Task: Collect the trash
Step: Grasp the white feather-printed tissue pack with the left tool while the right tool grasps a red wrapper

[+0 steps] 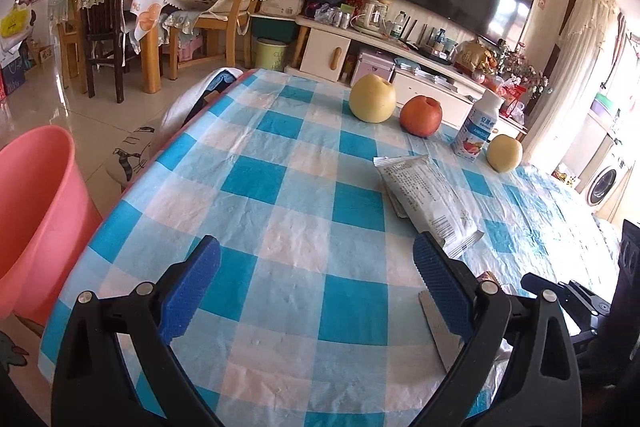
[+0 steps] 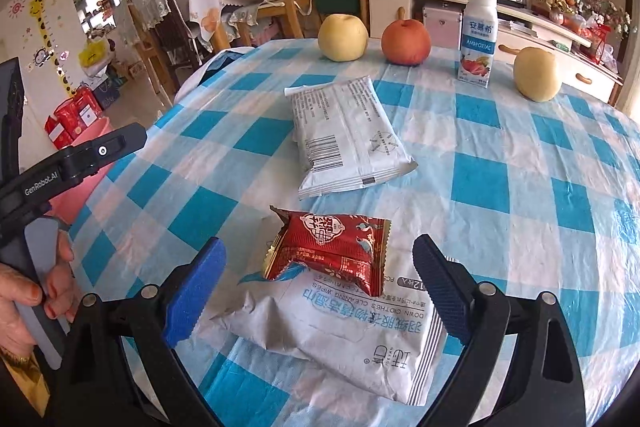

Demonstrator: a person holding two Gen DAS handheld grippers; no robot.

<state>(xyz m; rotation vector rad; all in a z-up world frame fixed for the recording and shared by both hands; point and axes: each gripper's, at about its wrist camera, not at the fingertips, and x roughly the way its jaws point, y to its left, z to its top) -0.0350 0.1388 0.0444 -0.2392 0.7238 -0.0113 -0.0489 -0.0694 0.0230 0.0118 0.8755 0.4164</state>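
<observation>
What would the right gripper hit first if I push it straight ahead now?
Probably the red snack wrapper, lying between the open right gripper fingers on top of the white wipes pack; depth is uncertain.

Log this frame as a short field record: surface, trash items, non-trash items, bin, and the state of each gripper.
surface: table with blue-and-white checked cloth
trash: red snack wrapper lying on wipes packet; white packet further back
non-trash: two yellow pears, red apple, yogurt bottle, all upright in a back row
bin: pink bucket off the table's left edge
left gripper: open, empty
right gripper: open, straddling the red wrapper
</observation>
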